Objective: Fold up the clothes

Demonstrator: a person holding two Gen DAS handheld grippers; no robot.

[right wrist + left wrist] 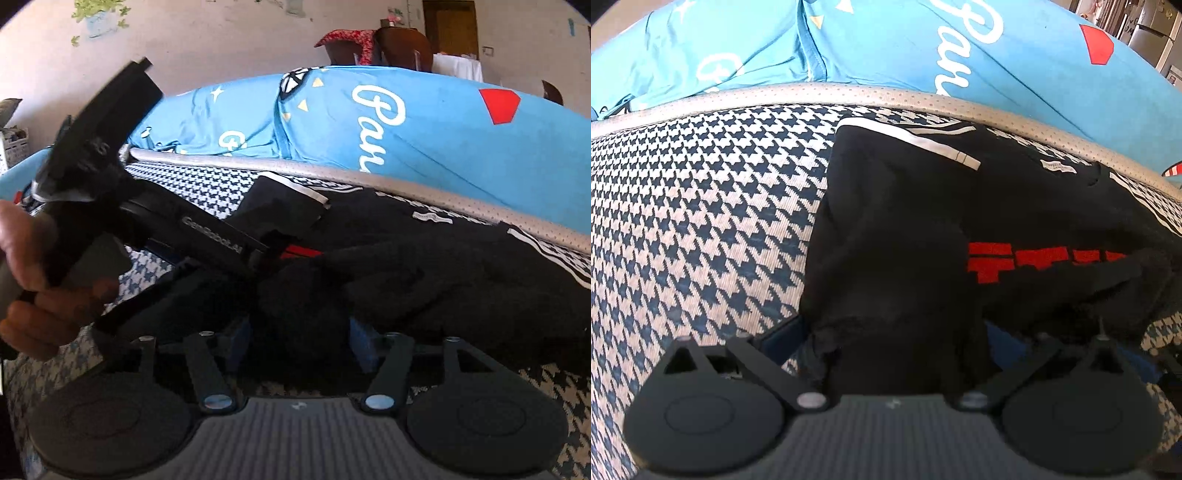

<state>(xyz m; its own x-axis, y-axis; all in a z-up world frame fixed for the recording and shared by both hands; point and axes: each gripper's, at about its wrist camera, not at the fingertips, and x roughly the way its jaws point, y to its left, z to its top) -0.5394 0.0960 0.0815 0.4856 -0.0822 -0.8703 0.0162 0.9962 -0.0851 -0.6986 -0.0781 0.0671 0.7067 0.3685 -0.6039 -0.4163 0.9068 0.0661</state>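
A bed carries a blue printed duvet [886, 48] at its far side and a houndstooth-patterned mattress cover [701, 221] nearer, the two separated by a grey perforated edge band [775, 96]. On the houndstooth cover lies a black garment [905, 221] with white stripes and a red print, rumpled and partly doubled over. The left tool [897, 332] points down at the garment's near edge with black cloth bunched between its blue-padded fingers [785, 330]; whether the pads press the cloth I cannot tell. The right tool [299, 347] stands with its jaws half spread, a fold of the garment lying between the pads without clear pressure. In the right wrist view a hand [33, 280] grips the left tool's handle.
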